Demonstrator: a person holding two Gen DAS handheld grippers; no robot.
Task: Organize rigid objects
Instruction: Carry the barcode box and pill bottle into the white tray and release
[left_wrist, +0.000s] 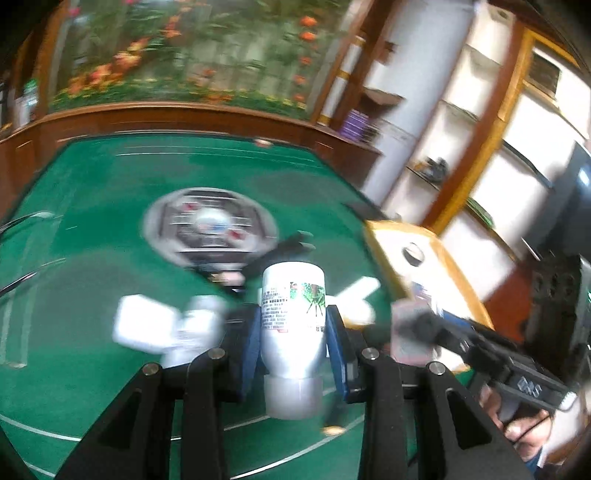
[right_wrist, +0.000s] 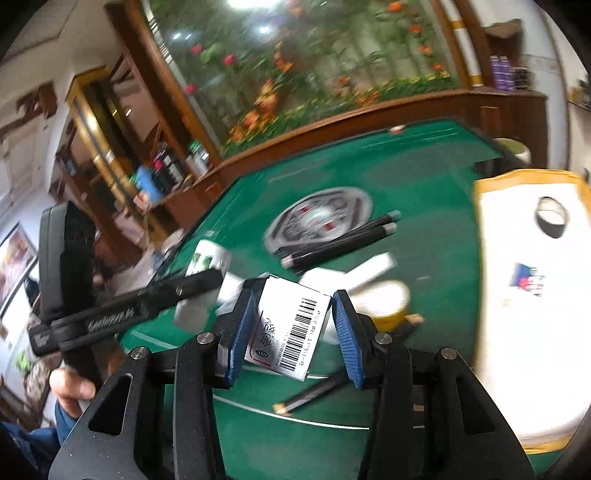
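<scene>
My left gripper (left_wrist: 293, 325) is shut on a silver bottle (left_wrist: 291, 317) with a printed label and a white cap toward the camera, held above the green table (left_wrist: 92, 229). My right gripper (right_wrist: 291, 321) is shut on a small white box (right_wrist: 291, 328) with a barcode, also held above the table. The right gripper shows at the right of the left wrist view (left_wrist: 417, 325), and the left gripper with its bottle (right_wrist: 207, 258) shows at the left of the right wrist view. Both views are blurred.
A white tray with a yellow rim (right_wrist: 491, 192) stands at the table's right, holding a tape roll (right_wrist: 550, 218). Black pens (right_wrist: 343, 240), white boxes (right_wrist: 369, 269), a yellow tape roll (right_wrist: 384, 302) and a round centre panel (right_wrist: 317, 214) lie on the table. Shelves surround it.
</scene>
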